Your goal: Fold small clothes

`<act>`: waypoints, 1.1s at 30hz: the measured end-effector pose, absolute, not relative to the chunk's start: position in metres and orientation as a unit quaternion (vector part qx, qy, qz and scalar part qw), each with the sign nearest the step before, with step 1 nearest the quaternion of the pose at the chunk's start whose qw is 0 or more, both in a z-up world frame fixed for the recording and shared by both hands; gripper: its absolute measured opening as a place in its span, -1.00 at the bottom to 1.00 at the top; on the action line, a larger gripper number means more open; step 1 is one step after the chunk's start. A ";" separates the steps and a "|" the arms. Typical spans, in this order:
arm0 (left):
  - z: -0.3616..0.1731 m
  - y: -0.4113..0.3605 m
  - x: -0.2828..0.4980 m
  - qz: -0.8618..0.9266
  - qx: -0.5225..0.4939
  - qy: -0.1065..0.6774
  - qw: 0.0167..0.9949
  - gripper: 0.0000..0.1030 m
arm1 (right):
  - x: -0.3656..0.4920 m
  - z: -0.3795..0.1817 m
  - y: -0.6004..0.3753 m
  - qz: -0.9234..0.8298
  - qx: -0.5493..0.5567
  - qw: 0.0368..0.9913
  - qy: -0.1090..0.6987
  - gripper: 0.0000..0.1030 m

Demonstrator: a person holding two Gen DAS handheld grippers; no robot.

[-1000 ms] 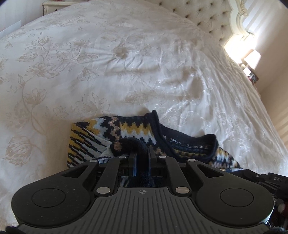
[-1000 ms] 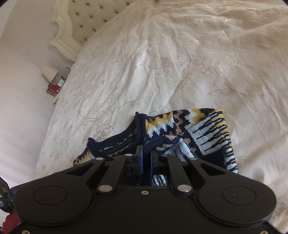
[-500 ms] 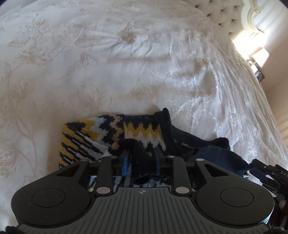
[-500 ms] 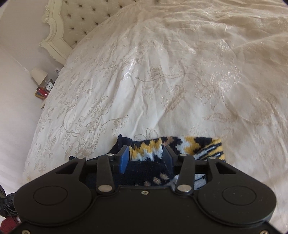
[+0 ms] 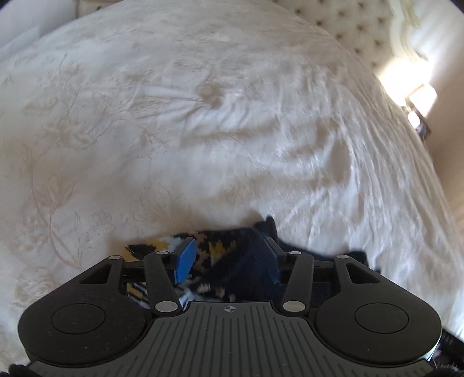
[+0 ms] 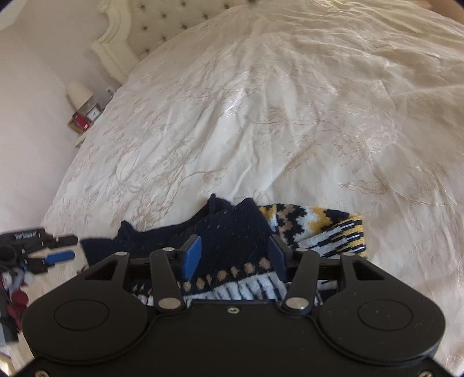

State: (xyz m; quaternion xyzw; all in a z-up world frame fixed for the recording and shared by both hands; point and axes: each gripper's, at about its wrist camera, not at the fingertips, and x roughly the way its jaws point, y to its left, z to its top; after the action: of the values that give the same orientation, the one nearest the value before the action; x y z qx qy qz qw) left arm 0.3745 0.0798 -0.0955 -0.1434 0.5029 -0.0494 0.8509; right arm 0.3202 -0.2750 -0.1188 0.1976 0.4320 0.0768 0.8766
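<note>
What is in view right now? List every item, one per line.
Knit garment: one, navy with yellow, white and tan pattern, bunched on the bedspread at both grippers.
Bedspread: one, cream with floral embroidery, covering the bed.
Headboard: one, cream, tufted, far end.
Lamp: one, cream shade, on the bedside table.
Red box: one, beside the lamp.
Left gripper: black, blue pads, open over the garment.
Right gripper: black, blue pads, open over the garment.

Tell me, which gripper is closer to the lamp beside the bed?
Left. The left gripper sits over the sweater's lamp-side end; the right gripper sits farther from the lamp.
</note>
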 end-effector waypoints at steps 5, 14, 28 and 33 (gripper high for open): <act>-0.107 0.043 0.334 -0.092 -0.056 0.523 0.845 0.00 | 0.314 -0.126 -0.240 0.117 0.122 0.877 0.451 0.23; -0.149 0.053 0.289 -0.087 -0.026 0.572 0.815 0.04 | 0.326 -0.149 -0.199 0.154 -0.024 0.865 0.476 0.22; -0.134 0.067 0.254 -0.117 0.033 0.562 0.818 0.08 | 0.332 -0.140 -0.207 0.116 -0.021 0.875 0.470 0.27; -0.150 0.067 0.238 -0.136 0.070 0.596 0.788 0.08 | 0.288 -0.122 -0.169 0.185 -0.027 0.871 0.455 0.28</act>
State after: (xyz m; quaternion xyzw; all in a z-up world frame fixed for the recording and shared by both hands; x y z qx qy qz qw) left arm 0.2384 0.0673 -0.1502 0.0704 0.5964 -0.1361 0.7879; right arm 0.2876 -0.1695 -0.1221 -0.0269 0.4549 0.1851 0.8707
